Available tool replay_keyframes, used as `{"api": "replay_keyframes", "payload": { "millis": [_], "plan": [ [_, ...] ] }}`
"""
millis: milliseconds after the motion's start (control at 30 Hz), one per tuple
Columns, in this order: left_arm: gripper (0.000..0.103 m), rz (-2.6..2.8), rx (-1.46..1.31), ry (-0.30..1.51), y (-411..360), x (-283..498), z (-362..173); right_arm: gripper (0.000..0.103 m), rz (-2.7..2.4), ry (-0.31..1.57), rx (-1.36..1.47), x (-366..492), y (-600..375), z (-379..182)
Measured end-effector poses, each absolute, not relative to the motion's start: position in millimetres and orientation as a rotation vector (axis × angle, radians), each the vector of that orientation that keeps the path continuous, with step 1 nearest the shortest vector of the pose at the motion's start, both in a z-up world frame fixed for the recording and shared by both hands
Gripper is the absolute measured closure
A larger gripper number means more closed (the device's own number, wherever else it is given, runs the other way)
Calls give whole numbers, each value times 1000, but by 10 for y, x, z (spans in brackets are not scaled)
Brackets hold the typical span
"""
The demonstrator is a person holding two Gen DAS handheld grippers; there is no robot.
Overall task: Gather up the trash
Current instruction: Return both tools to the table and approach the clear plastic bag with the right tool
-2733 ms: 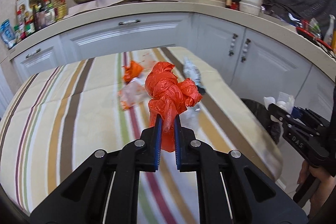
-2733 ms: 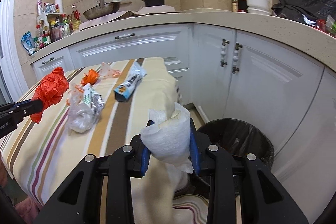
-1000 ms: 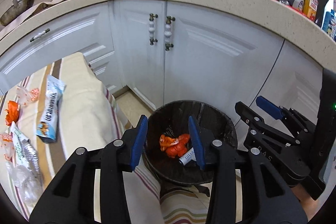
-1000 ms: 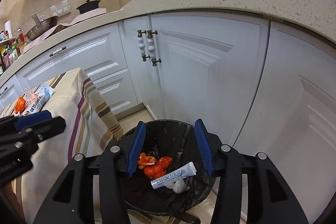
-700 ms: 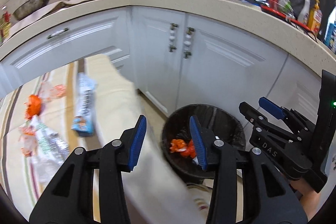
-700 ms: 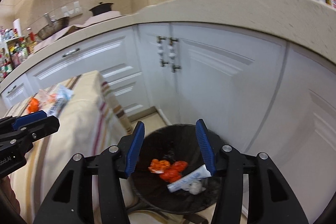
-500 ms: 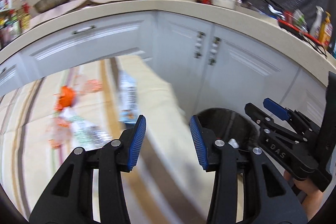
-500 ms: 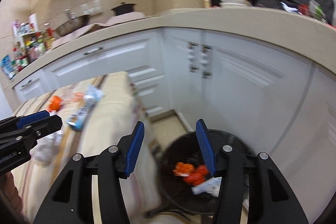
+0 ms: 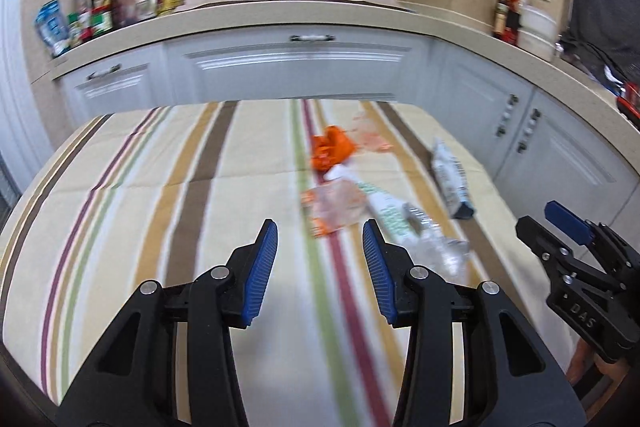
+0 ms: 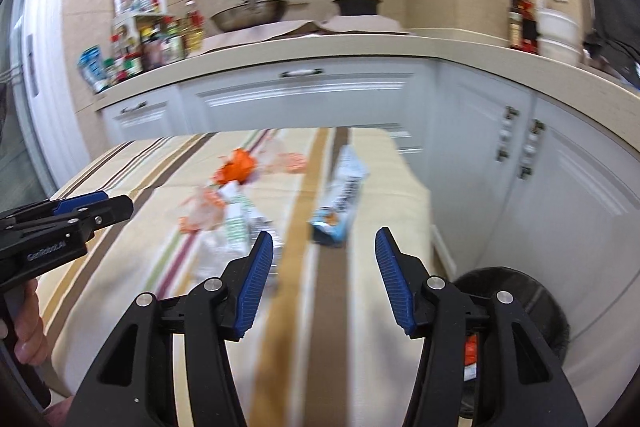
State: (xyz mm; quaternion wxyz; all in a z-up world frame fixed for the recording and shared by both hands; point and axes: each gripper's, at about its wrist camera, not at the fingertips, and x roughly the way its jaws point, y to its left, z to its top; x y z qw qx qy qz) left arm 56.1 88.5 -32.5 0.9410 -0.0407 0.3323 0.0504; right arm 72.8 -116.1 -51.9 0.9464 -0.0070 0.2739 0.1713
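The left gripper [image 9: 320, 267] is held above the striped tabletop [image 9: 160, 187] with its jaws spread wide and nothing between them. Just beyond the jaw tips, slightly to the right, a clear wrapper with orange print [image 9: 334, 205] is seen lying flat on the cloth. To the right of the right jaw, a crumpled clear plastic bag [image 9: 436, 247] is found, with a white and green packet [image 9: 386, 207] touching it on the far side. Farther ahead, an orange scrap [image 9: 332, 151] is seen, and beside it a second pale wrapper, too blurred to be made out. Well to the right, near the tabletop's edge, a white and blue snack bag [image 9: 452, 175] is laid lengthwise.

The right gripper [image 10: 324, 275] is likewise held with jaws spread and empty, over the right part of the tabletop [image 10: 352, 307]. The snack bag [image 10: 340, 203] lies just past the gap between the jaws. Left of the left jaw, the plastic bag [image 10: 216, 255] and the packet [image 10: 236, 223] are seen, and beyond them the orange scrap [image 10: 236, 165]. To the lower right of the right jaw, on the floor beside the tabletop, a black bin [image 10: 520, 307] stands, partly hidden behind the gripper. The left gripper [image 10: 116, 209] is seen at the far left edge. White cabinets [image 10: 304, 99] close the view behind.
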Motion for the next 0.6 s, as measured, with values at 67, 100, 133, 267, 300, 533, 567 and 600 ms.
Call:
{"api": "replay_keyframes", "payload": {
  "millis": [67, 100, 133, 267, 300, 533, 567, 600],
  "plan": [
    [60, 129, -97, 682, 1027, 503, -356, 48, 381, 564, -26, 698, -1021, -526],
    [60, 143, -106, 684, 1106, 476, -371, 48, 393, 567, -32, 693, -965, -528],
    [60, 151, -112, 687, 1160, 456, -388, 47, 407, 571, -40, 679, -901, -535],
    [60, 173, -135, 697, 1335, 393, -447, 47, 460, 589, -79, 625, -642, -582],
    [60, 175, -140, 699, 1368, 384, -459, 47, 471, 594, -91, 617, -588, -603],
    [60, 174, -163, 707, 1467, 341, -522, 47, 482, 647, -128, 644, -398, -740],
    [60, 175, -167, 708, 1473, 342, -529, 47, 475, 653, -130, 649, -396, -743],
    [60, 175, -172, 711, 1489, 341, -540, 47, 473, 653, -131, 645, -395, -742]
  ]
}}
